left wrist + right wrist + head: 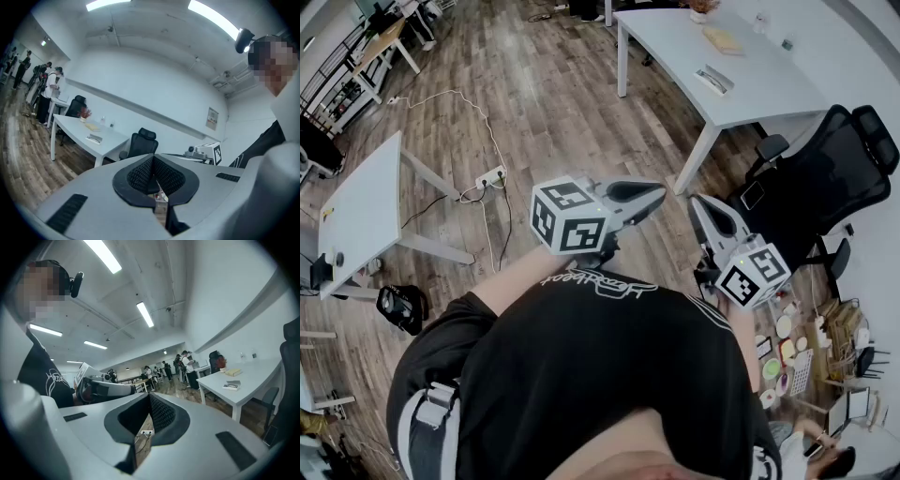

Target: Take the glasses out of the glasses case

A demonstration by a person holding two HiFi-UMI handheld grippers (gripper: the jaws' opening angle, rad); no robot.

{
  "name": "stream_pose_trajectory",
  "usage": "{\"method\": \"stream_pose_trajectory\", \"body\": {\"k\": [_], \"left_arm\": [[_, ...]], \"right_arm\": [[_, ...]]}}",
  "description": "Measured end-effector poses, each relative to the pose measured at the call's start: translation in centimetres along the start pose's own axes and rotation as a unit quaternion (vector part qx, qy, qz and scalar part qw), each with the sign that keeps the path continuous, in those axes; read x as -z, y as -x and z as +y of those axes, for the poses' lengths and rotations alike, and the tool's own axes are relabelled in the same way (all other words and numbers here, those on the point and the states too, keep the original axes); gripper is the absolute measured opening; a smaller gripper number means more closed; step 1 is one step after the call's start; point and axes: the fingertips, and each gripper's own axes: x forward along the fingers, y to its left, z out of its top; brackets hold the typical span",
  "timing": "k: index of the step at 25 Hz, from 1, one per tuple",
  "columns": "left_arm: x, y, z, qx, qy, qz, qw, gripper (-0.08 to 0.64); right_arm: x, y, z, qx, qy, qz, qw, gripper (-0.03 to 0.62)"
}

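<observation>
At chest height, close to our own body, we hold the left tool (654,195) and the right tool (701,206) just beside each other, tips aimed toward the far side. Each tool's jaws are pressed together with nothing between them.

We cannot find the glasses case or the glasses in any view. A small flat item (713,80) lies on the far white desk (769,94), but it is too small to name. We judge that the task has not yet begun and that the step in hand is reaching the case.

To do that well, we should spread the jaws before coming down, steady the case with one tool and lift the lid with the other.

Open wooden floor (553,103) lies between us and that desk. We should mind the power strip (490,176) and its cable (450,91) on the left, the black chair (825,178) on the right, and the desk's near corner and leg.
</observation>
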Motion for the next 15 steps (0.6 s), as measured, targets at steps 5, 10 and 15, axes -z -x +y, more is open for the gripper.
{"method": "stream_pose_trajectory", "body": {"k": [5,10,15], "left_arm": [[0.4,0.3,-0.4,0.0,0.004,0.003,1.0,0.008],[0.9,0.0,0.8,-0.004,0.015,0.009,0.9998,0.008],[0.6,-1.2,2.0,0.008,0.016,0.011,0.9998,0.008]], "right_arm": [[0.4,0.2,0.3,0.001,-0.002,0.005,1.0,0.009],[0.9,-0.5,-0.5,0.003,-0.009,0.007,1.0,0.008],[0.7,-1.3,-1.2,-0.034,-0.06,-0.011,0.998,0.009]]}}
